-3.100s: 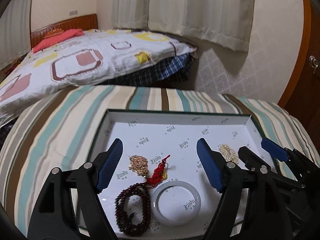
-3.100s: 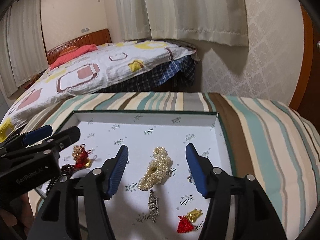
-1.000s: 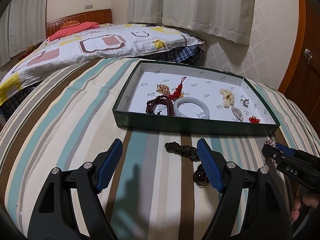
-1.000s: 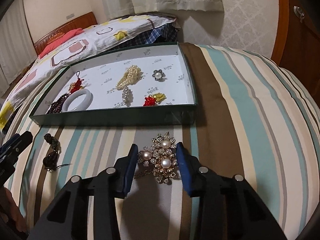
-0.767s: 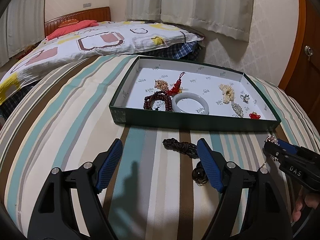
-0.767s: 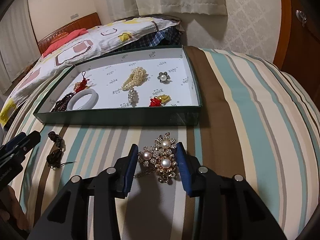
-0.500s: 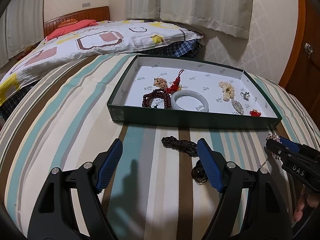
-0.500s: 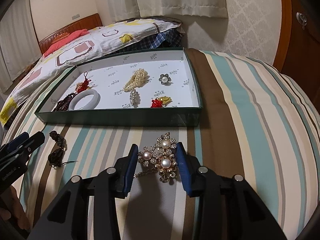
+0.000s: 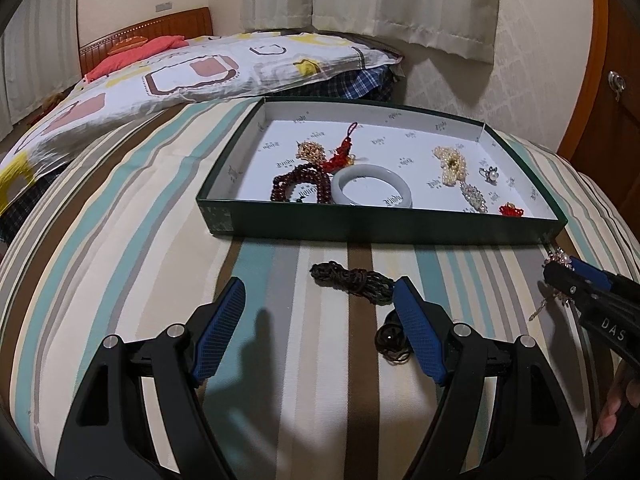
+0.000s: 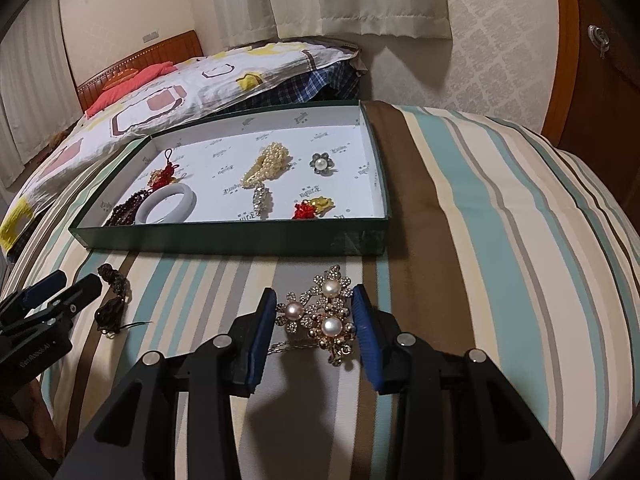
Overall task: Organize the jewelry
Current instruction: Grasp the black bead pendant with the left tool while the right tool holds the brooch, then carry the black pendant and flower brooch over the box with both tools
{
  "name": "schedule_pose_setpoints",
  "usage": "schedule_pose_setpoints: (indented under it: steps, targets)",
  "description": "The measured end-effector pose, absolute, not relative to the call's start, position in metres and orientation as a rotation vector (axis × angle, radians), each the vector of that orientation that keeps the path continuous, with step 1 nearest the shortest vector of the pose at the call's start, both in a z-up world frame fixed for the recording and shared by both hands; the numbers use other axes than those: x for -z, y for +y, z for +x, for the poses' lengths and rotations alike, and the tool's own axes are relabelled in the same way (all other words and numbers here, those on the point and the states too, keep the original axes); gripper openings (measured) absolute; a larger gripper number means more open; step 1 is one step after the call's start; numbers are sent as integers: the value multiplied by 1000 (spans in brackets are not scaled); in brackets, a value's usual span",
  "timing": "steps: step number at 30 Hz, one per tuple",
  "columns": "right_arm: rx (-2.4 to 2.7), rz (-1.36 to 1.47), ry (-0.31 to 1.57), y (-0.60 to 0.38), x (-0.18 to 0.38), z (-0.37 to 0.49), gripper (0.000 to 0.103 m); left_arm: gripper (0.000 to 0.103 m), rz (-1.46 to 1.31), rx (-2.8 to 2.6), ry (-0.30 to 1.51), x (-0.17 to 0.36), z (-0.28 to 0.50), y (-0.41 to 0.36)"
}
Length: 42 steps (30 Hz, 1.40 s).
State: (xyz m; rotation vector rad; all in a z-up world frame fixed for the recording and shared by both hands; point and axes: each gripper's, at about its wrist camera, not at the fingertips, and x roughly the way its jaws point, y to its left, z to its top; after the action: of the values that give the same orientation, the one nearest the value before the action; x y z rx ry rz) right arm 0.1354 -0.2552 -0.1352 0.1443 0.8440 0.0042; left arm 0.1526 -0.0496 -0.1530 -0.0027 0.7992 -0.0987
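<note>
White letters reading "DAS" sit on the black body of the right hand-held gripper [image 10: 316, 312], seen at the right edge of the left wrist view. The left hand-held gripper [image 9: 320, 304] carries pale lettering in the right wrist view, too blurred to read. The white lining of the green box [image 10: 224, 240] is dotted with a small repeated printed logo that cannot be made out.

The right hand-held gripper pinches a gold brooch [image 10: 322, 314] with three pearls between its blue pads, above the striped bedcover [image 10: 500, 240] and near the box's front right corner; a thin chain trails from the brooch toward the gripper body. The left hand-held gripper is spread wide with nothing between its pads. A dark braided cord [image 9: 354, 282] with a round dark bead lies on the bedcover just in front of the box's front wall, its long axis slanting from the box toward the left gripper's right pad.

In the box lie a white bangle [image 9: 374, 190], dark red beads [image 9: 300, 186], a red knotted tassel [image 9: 340, 154], a pearl cluster [image 9: 452, 164], a pearl flower piece [image 10: 322, 164] and a rhinestone piece [image 10: 260, 200].

Beyond are a bed with a patterned quilt [image 9: 180, 76], a wooden headboard [image 9: 148, 32], pale curtains [image 9: 400, 0] and a wooden door [image 9: 608, 80].
</note>
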Motion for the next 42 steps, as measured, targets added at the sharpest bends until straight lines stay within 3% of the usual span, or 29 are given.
schedule_pose_setpoints:
  steps: [10,14,23,28,33,42]
  targets:
    - [-9,160,840,-260,136,135,39,75,16,137,884,163,165,-65]
    - [-12,165,840,-262,135,134,39,65,36,134,891,166,163,-65]
    - [-15,167,838,-262,135,134,39,64,49,158,884,166,155,-64]
    - [-15,168,838,-262,135,134,39,45,67,169,869,164,153,-65]
    - [-21,168,836,-259,133,132,39,17,74,194,859,164,151,-68]
    - [-36,172,813,-255,127,129,39,17,48,212,855,161,151,-67]
